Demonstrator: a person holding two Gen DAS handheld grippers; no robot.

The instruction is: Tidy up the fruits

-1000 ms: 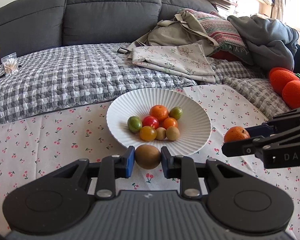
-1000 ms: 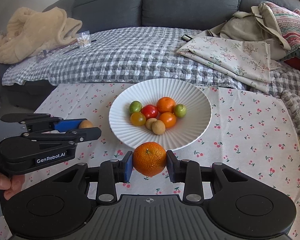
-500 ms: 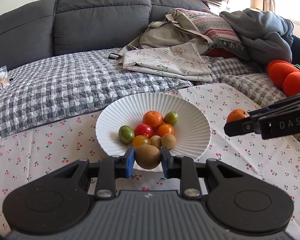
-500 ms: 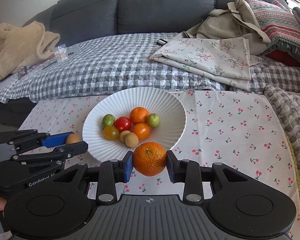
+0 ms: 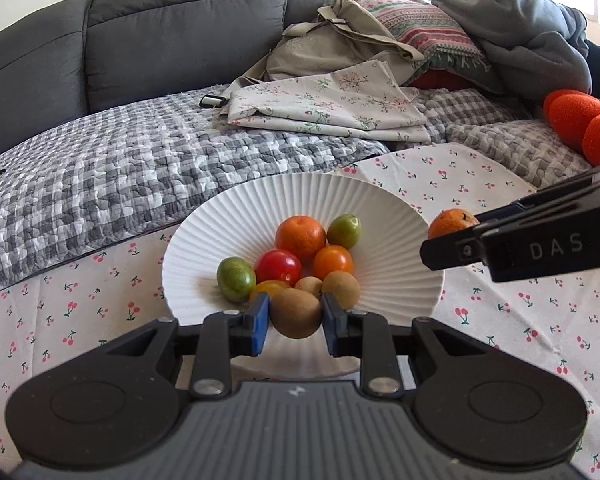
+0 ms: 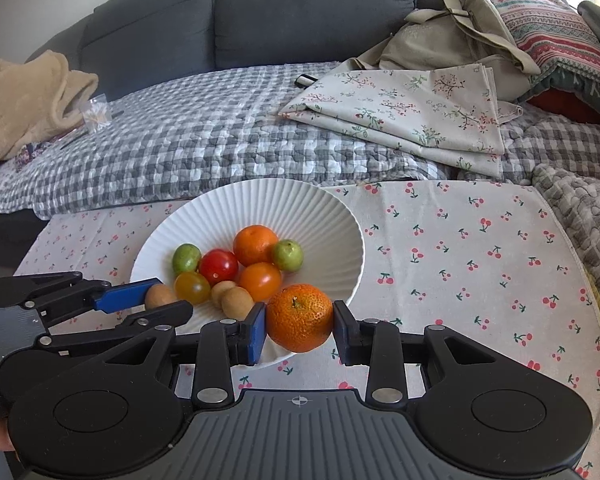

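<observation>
Left wrist: kiwi (image 5: 295, 312) between fingers (image 5: 259, 317).

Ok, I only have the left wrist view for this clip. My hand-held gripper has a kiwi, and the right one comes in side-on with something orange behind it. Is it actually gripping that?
Observer: Yes. In the right wrist view the right hand-held gripper is shut on a mandarin, with a pad on each side.
Operator: Where is the mandarin relative to the bowl?
Observer: It lines up with the near right part of the bowl. Its height above the bowl cannot be judged.
Operator: What is at the far left of the sofa? My view cuts off there.
Observer: A beige blanket is bunched up there.
</observation>
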